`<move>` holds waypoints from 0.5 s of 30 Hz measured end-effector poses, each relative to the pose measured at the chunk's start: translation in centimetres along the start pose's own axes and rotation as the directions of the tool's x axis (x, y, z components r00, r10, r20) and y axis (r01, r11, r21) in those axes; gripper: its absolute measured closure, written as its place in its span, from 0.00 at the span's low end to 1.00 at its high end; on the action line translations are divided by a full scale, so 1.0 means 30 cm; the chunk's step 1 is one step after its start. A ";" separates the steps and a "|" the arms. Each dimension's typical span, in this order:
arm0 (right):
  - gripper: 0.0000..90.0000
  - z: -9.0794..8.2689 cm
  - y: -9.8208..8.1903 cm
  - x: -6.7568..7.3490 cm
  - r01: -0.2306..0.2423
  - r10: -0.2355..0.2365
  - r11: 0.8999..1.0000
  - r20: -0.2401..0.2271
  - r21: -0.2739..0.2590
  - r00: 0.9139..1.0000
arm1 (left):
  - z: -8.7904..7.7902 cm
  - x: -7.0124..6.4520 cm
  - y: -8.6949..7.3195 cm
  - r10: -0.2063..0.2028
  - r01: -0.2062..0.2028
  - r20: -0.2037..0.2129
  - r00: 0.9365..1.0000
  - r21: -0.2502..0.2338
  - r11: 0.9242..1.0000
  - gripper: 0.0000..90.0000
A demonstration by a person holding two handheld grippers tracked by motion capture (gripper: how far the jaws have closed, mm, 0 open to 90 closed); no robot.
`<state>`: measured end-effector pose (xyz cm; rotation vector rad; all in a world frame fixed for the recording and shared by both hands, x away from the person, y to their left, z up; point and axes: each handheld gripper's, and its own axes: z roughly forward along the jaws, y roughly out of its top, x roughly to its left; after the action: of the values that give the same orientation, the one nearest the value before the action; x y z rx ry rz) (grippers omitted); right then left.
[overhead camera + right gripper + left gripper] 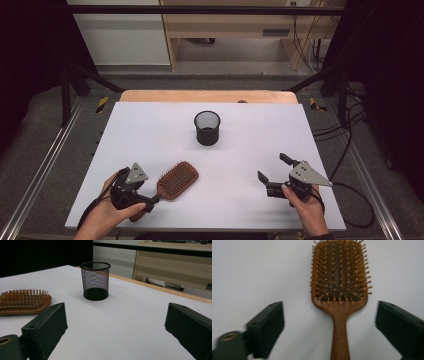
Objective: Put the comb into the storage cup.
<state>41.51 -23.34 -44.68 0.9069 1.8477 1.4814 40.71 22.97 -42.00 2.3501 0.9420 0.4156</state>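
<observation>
A wooden paddle hairbrush (177, 180) lies bristles up on the white table (150, 130), at the front left, with its handle pointing toward the person. My left gripper (150, 200) is at the handle end. In the left gripper view the brush (339, 277) lies straight ahead, and its handle runs down between the wide-apart jaws of that gripper (328, 306) without touching either pad. My right gripper (271, 166) stands open at the front right with nothing between its fingers (116, 307). A black mesh cup (207, 128) stands upright at the table's middle back.
The mesh cup (95, 281) and the brush head (23, 301) lie ahead and to the left in the right gripper view. A wooden strip (207, 96) edges the table's far side. Dark frame bars and cables flank the table.
</observation>
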 end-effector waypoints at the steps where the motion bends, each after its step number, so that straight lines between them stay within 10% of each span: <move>1: 0.05 0.000 0.000 0.000 -0.001 0.001 1.000 0.000 0.000 1.000 | 0.005 -0.001 0.000 0.002 -0.002 0.007 1.000 0.012 1.000 0.06; 15: 0.05 0.004 -0.003 0.000 -0.002 0.003 1.000 -0.006 0.013 1.000 | 0.072 -0.004 -0.012 0.038 -0.045 0.049 0.998 0.140 0.989 0.07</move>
<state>41.60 -23.29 -44.79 0.9117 1.8632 1.4774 41.46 22.27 -43.92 2.4996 0.9296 0.3182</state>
